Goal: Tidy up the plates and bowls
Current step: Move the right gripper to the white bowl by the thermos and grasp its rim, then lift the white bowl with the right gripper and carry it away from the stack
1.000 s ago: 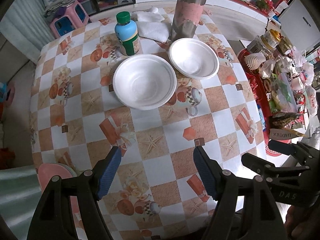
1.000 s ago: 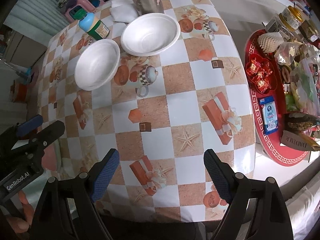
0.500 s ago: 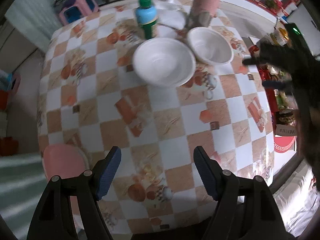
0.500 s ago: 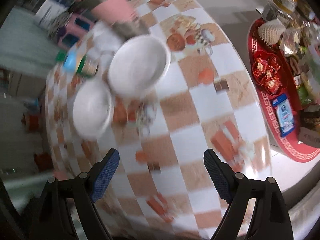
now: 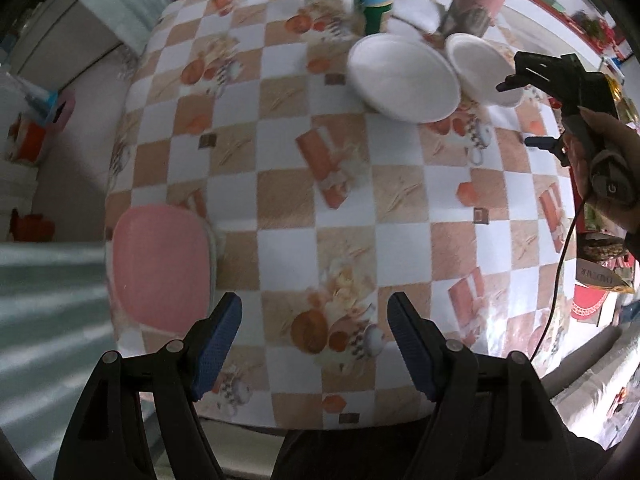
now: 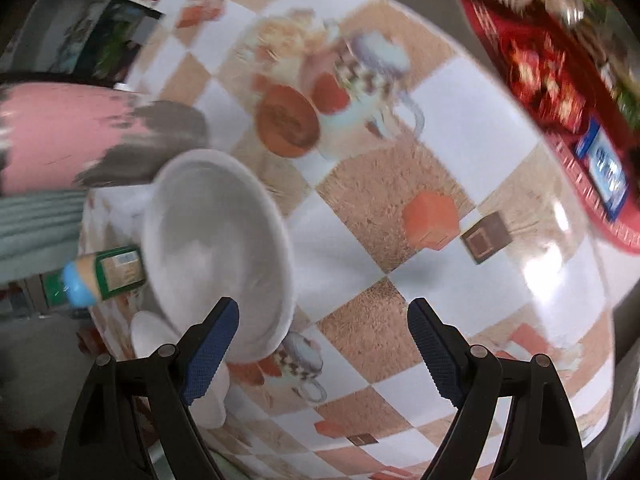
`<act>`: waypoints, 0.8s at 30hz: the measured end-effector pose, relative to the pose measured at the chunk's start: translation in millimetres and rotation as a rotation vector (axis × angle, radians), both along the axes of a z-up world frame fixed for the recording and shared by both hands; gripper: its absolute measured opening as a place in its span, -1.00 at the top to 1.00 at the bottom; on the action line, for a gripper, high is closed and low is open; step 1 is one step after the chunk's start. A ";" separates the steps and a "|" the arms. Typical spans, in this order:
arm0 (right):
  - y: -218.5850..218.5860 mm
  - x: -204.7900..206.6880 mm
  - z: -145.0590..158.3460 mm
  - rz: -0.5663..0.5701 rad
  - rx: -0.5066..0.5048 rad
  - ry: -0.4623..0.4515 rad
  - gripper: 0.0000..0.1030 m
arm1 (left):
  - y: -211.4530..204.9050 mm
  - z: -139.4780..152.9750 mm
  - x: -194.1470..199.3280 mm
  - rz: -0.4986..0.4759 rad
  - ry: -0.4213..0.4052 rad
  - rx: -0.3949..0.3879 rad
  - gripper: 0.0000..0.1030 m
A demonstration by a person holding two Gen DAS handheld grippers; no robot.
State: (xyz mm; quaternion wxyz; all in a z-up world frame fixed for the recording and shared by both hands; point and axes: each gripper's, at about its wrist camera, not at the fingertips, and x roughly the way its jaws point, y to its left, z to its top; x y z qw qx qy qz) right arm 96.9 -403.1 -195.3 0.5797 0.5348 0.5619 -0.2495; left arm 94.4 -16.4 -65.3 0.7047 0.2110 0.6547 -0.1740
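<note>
Two white foam bowls stand side by side at the far end of the table, a larger bowl [image 5: 404, 76] and a smaller bowl [image 5: 480, 68] beside the pink flask. A pink plate [image 5: 160, 264] lies at the table's near left edge. My left gripper [image 5: 314, 344] hangs open over the tablecloth, just right of that plate, holding nothing. My right gripper [image 6: 324, 344] is open and low by the smaller bowl [image 6: 216, 248], its left finger over the bowl's near rim without touching. The larger bowl [image 6: 160, 336] peeks in behind that finger. A hand holds the right gripper [image 5: 520, 114].
A pink and steel flask [image 6: 80, 132] and a green bottle with a blue cap [image 6: 104, 276] stand right behind the bowls, with white cloths [image 5: 416, 8] beyond. A red tray [image 6: 560, 80] of snacks sits off the table's right side. The checked tablecloth [image 5: 352, 200] covers the table.
My left gripper slid toward the table's near left corner, so the pink plate shows larger. My right gripper dropped and rolled, closing in on the smaller bowl. Both stay open.
</note>
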 end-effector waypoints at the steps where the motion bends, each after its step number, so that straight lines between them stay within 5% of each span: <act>1: 0.6 2.0 -3.4 0.003 0.009 -0.008 -0.70 | 2.6 0.6 -0.2 0.008 -0.001 0.001 -0.53; 6: 3.8 17.6 3.8 0.071 -0.059 -0.029 -0.66 | 5.9 1.7 -2.7 0.001 -0.004 0.010 -0.53; 9: 5.2 27.7 4.5 0.099 -0.061 -0.031 -0.01 | 5.7 2.5 -5.6 -0.024 -0.008 0.018 -0.53; 11: 5.5 26.2 -0.9 0.079 -0.013 -0.050 0.72 | 6.9 2.7 -6.3 -0.036 -0.008 0.019 -0.53; 20: 28.3 -20.6 -5.9 0.059 0.003 -0.060 0.73 | 7.1 -4.3 0.3 -0.046 0.028 -0.020 -0.53; 24: 65.1 -65.6 -6.2 0.163 0.029 -0.037 0.73 | 1.8 -12.1 4.6 -0.051 0.060 -0.053 -0.53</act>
